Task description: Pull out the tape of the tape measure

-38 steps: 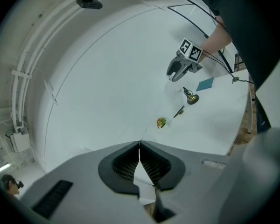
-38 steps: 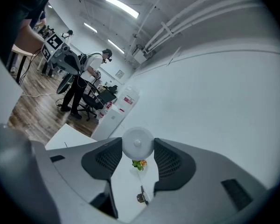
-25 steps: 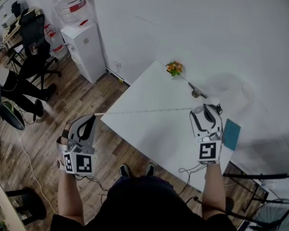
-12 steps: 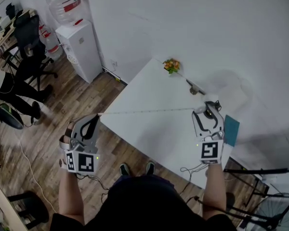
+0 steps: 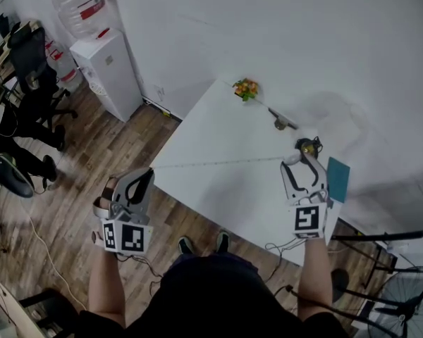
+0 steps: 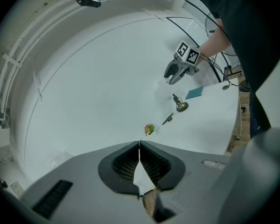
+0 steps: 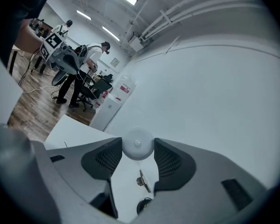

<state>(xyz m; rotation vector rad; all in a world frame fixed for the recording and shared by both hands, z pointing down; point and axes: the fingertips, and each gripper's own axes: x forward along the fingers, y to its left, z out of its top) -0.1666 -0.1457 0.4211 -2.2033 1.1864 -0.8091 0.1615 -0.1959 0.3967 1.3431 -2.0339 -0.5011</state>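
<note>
left gripper [image 5: 145, 177] now nearer table [image 5: 218, 129], tape [image 5: 218, 162] taut to right gripper's [image 5: 299, 162] case [image 7: 137, 146]

Head view steeply downward, gripper views facing each other across table [image 5: 218, 129]

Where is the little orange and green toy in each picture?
Head view: the orange and green toy sits at the white table's far corner, near the wall.
Left gripper view: near the centre, just above the tips of the shut left tongs.
Right gripper view: not in it.
Shared landmark: the white table, in all three.
</note>
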